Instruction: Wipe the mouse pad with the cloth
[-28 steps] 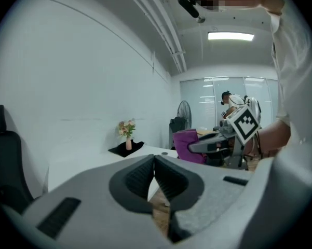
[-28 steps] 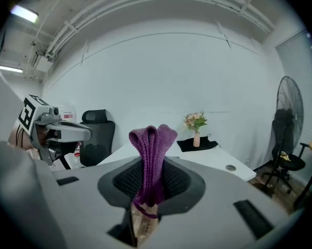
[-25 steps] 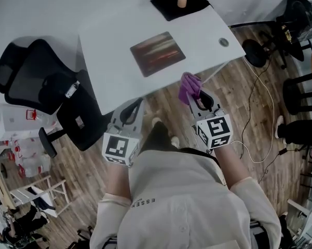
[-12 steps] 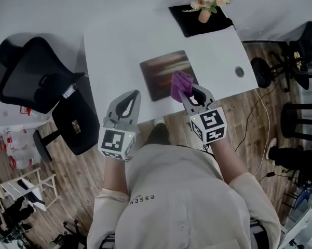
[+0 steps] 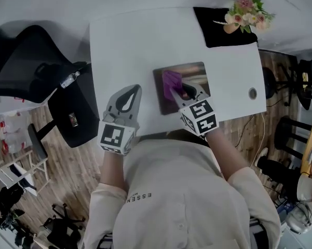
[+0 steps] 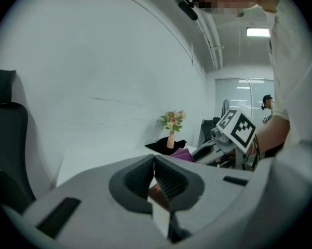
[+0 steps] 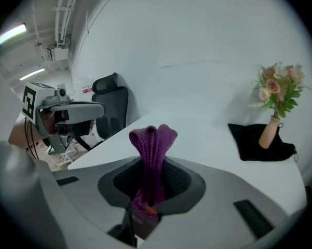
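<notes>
Lit brightly and evenly by ceiling strips (image 6: pixel 258 32) above the left tongs (image 6: pixel 154 162); soft shadows, table (image 5: pixel 124 51) nearly washed out. Heavily fisheyed, black-cornered in both gripper views; blurred up close.

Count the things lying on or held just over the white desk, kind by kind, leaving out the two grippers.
mouse pad: 1
purple cloth: 1
black mat: 1
vase of flowers: 1
cable grommet: 1
Total: 5
</notes>
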Demonstrator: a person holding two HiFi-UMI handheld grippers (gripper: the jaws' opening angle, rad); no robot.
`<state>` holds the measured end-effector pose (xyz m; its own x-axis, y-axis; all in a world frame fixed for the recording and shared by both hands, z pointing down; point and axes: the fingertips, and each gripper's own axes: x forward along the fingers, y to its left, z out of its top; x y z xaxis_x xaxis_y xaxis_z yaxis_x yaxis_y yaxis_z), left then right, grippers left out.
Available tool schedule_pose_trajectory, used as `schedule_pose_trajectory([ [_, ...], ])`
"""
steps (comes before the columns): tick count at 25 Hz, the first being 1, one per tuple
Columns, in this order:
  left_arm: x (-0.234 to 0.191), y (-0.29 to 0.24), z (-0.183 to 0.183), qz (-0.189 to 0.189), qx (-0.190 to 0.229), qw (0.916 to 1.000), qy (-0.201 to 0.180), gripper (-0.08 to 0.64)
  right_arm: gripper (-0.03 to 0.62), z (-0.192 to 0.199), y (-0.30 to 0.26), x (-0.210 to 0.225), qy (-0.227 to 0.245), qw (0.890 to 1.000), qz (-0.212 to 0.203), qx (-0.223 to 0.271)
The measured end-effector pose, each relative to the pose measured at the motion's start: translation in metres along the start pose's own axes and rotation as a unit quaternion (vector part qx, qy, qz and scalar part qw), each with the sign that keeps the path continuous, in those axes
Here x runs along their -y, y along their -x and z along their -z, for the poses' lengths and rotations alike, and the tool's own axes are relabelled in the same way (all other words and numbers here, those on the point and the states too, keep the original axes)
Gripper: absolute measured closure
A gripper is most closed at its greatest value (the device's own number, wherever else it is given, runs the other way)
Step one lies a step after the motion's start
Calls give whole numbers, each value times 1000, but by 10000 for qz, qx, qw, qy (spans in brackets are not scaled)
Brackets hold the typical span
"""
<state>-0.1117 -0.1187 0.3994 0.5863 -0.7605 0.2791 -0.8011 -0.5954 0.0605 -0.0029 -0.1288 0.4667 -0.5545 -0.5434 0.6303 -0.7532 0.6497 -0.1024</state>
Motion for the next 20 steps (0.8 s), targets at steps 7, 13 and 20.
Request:
schedule_pose_trajectory([
  [7, -28, -9, 14, -135, -23, 9998, 173, 557, 500, 11, -58, -8, -18, 9963, -499, -695],
  [13, -37, -15, 23, -235, -106, 9993, 260, 557, 500, 28, -89, -7, 103, 9894, -793, -1215],
  [20, -36, -21, 27, -615, -79, 9971, 449, 557, 500, 39, -106, 0, 112, 9829, -1113, -1466],
])
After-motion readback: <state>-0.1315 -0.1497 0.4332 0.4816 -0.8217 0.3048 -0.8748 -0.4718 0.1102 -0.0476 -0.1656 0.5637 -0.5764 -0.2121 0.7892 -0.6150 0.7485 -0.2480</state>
